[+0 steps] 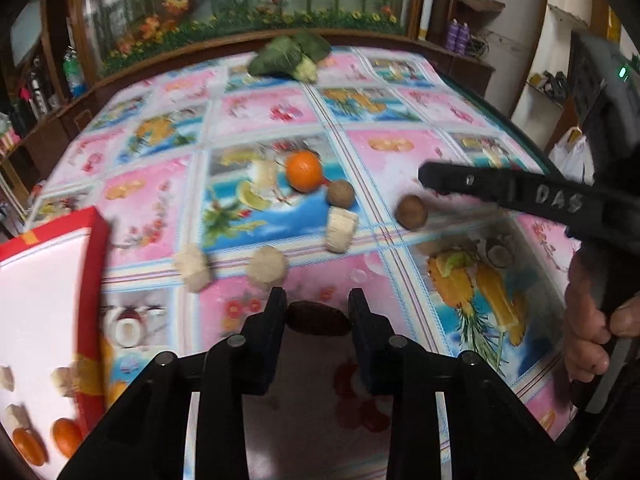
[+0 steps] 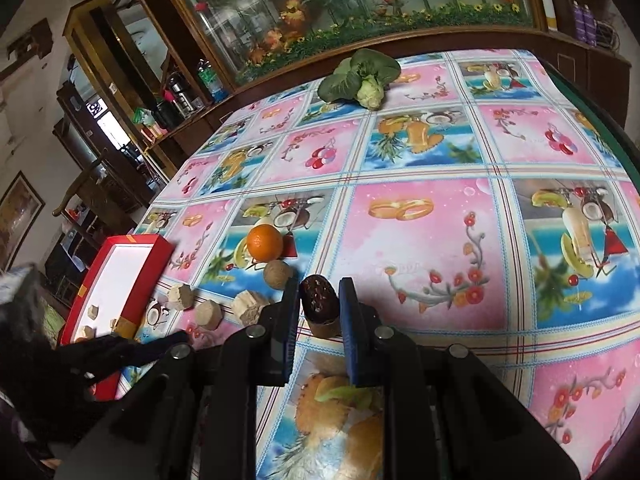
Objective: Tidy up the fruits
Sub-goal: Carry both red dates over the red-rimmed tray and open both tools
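Left gripper (image 1: 318,300) sits apart around a dark date (image 1: 319,318) low centre; right gripper (image 2: 319,300) clamped on a brown fruit (image 2: 319,305), centre frame

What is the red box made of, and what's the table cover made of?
The red box looks like cardboard: thin, flat walls with a matte white inside. The table cover seems to be plastic or oilcloth: smooth, printed, with a faint sheen. Neither is certain.

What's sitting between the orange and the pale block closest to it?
A small round brown fruit lies between the orange and that pale block, as the left wrist view shows.
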A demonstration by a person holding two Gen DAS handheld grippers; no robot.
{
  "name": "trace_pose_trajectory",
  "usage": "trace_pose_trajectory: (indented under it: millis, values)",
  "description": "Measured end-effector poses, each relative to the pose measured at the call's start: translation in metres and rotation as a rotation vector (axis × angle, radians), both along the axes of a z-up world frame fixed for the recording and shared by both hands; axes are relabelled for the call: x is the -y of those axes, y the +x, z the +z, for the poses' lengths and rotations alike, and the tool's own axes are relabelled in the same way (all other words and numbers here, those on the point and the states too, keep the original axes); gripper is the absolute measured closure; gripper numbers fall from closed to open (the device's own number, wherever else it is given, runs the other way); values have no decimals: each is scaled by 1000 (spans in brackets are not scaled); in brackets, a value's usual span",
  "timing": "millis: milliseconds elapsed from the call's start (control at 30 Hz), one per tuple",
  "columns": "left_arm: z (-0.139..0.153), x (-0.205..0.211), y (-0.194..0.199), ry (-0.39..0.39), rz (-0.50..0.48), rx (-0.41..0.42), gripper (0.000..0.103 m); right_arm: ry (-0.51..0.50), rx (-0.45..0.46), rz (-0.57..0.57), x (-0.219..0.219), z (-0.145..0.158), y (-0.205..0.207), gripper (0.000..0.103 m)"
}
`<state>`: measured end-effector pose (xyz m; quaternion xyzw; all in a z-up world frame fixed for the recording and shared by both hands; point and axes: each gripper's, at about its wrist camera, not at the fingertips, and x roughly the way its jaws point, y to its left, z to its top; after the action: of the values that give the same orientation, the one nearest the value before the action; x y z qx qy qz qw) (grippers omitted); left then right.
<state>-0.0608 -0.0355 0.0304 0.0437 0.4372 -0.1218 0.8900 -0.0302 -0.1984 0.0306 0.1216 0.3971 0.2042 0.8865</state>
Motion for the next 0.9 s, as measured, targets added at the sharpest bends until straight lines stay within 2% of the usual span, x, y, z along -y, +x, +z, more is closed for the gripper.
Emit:
trace_pose_trajectory:
  millis: [133,333,500,700,900]
  values:
    - [22,-23,-14,-1,56,78,72,-5,29,3,-6,-1,0,82]
    - [43,-67,-30,8,157,164,72,73,25,23,-28,-1,3,82]
    - [49,-107,-38,12,253,194,72,130,18,108,-84,2,0,81]
    - [48,-154,-47,37,369,212,72,149,20,255,-168,5,-13,81]
    - [46,-209,-63,53,495,224,72,159,12,365,-235,7,-31,81]
